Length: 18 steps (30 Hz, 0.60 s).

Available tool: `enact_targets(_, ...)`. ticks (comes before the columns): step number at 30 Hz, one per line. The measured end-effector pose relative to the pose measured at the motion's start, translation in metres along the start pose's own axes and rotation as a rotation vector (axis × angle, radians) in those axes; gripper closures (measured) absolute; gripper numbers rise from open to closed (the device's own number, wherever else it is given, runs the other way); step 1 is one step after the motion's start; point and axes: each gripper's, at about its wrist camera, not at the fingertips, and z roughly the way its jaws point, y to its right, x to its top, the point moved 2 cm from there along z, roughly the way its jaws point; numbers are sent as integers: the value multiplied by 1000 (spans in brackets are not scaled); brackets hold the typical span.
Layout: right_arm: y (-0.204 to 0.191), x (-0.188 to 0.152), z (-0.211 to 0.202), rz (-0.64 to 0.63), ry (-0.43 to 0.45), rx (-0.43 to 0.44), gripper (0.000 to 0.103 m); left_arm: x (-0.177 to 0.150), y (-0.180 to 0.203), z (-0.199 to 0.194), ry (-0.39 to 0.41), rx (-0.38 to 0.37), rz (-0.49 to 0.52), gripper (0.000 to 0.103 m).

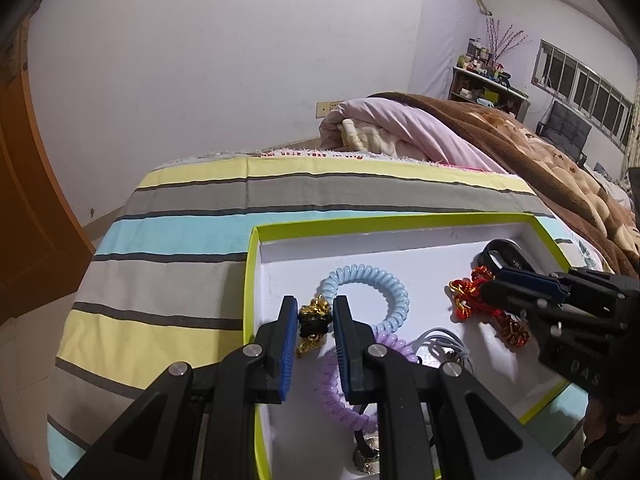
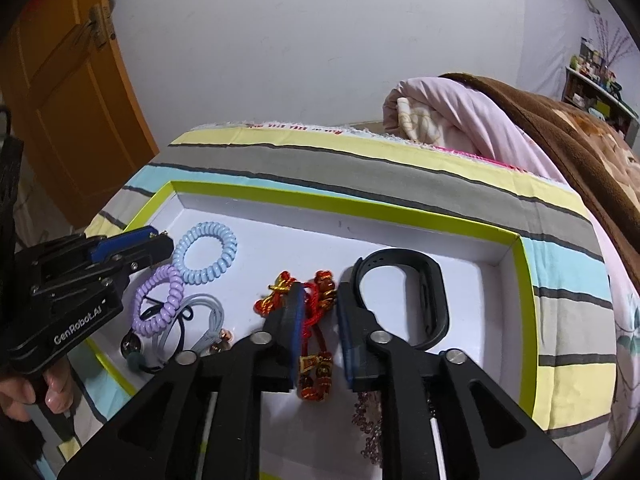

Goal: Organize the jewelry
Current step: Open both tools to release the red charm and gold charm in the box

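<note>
left gripper (image 1: pixel 314 322): jaws part-open round the gold-black charm (image 1: pixel 314 326); contact unclear
right gripper (image 2: pixel 318 312): open astride the red knot bracelet (image 2: pixel 316 332), lengthwise between fingers

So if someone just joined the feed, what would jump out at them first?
Probably the white tray with the lime-green rim, sitting on the striped bedspread and scattered with jewelry. The left gripper has a black-and-gold bracelet between its fingers at the tray's left side, while the right gripper straddles a red knotted bracelet beside a black wristband.
</note>
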Motion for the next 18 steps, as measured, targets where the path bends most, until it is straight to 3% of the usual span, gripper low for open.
enact_targets(1, -2, 0, -1, -5, 3, 2, 71, 0, -1, -1, 5, 5, -6, 85)
enact_targets(3, -6, -2, -3, -15, 9, -2, 70, -1, -4, -4, 15, 5, -19, 85)
enact_targets(11, -11, -8, -23, -19, 47, -23, 70, -6, -8, -31, 60, -3, -49, 85)
enact_targets(18, -13, -26, -64, 6, 98, -40, 70, -25, -1, -75, 107, 5, -40, 85)
